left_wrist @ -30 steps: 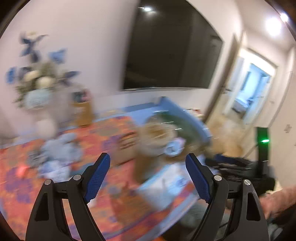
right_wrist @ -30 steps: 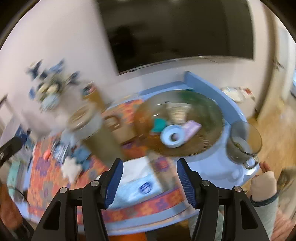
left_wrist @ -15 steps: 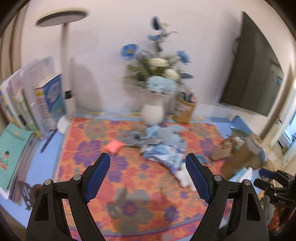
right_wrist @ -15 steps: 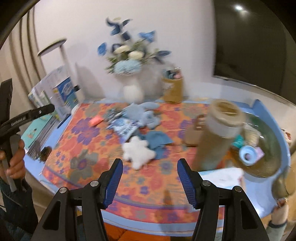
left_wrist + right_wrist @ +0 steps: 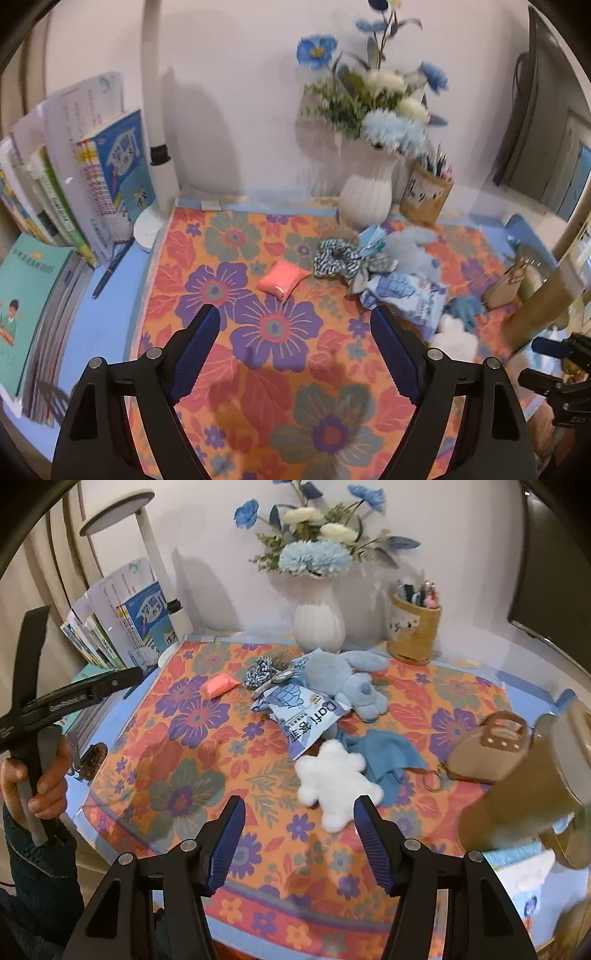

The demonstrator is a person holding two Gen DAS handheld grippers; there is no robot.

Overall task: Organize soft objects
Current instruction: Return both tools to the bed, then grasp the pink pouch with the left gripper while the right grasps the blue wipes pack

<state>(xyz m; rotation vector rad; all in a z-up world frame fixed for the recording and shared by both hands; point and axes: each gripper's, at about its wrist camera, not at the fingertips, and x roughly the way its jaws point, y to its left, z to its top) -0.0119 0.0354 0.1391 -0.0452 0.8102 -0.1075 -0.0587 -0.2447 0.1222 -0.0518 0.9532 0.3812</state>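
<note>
Soft objects lie heaped at the centre of the right wrist frame: a white fluffy toy (image 5: 334, 784) nearest, then a blue cloth (image 5: 388, 753), a printed pouch (image 5: 308, 710), a blue plush (image 5: 343, 681), a scrunchie (image 5: 260, 674) and a pink pouch (image 5: 219, 685). Right gripper (image 5: 299, 843) stands half open, empty; left gripper (image 5: 295, 345) wide, empty. Behind, a pen holder (image 5: 413, 633) holds pens (a vase (image 5: 319, 624) holds flowers). Only the right view shows the lamp head (image 5: 112, 511) and the person's hand (image 5: 35, 775).
</note>
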